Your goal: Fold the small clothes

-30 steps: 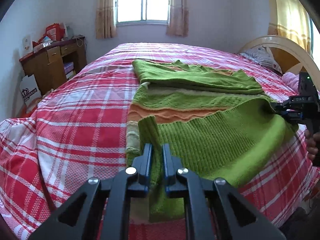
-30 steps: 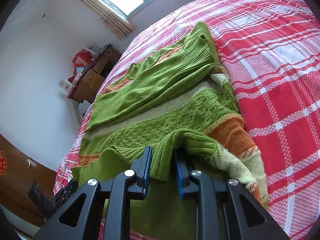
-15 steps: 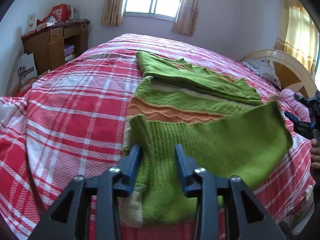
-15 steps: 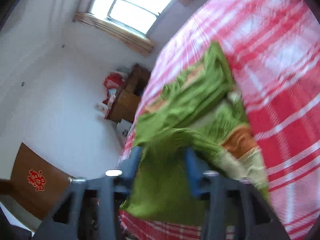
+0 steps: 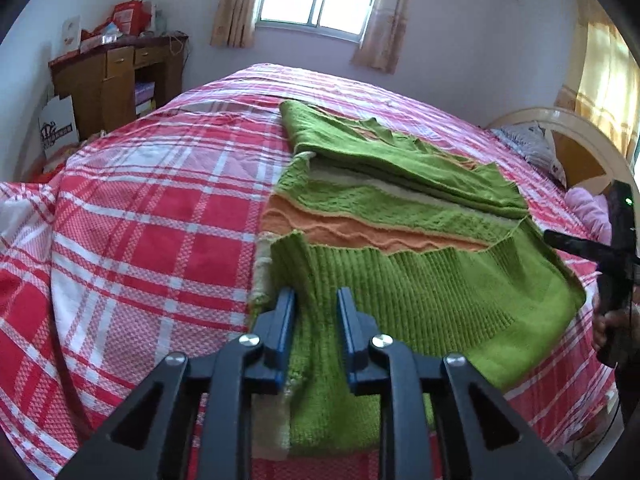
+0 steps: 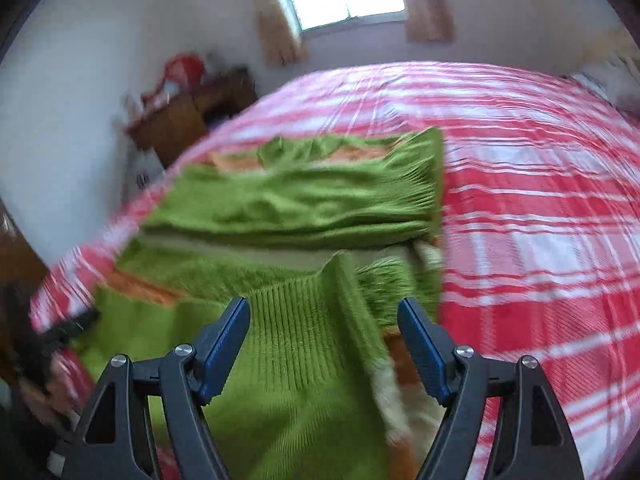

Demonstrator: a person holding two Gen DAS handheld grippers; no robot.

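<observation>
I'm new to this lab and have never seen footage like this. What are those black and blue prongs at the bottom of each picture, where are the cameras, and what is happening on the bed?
There is no robot here. A person holds a pair of hand-operated tongs in each hand, and a wide-angle camera on each one looks forward along its two fingers. That is why the prongs fill the bottom of both pictures.

One picture comes from the left tongs, the other from the right tongs; the second is blurred. At the right edge of the left view you can see the other tool.

On the bed, covered in red and white plaid, lies a green knitted sweater with orange and cream bands, partly folded over itself. Both tongs are open above it, and nothing is gripped. A wooden desk stands by the wall.
</observation>
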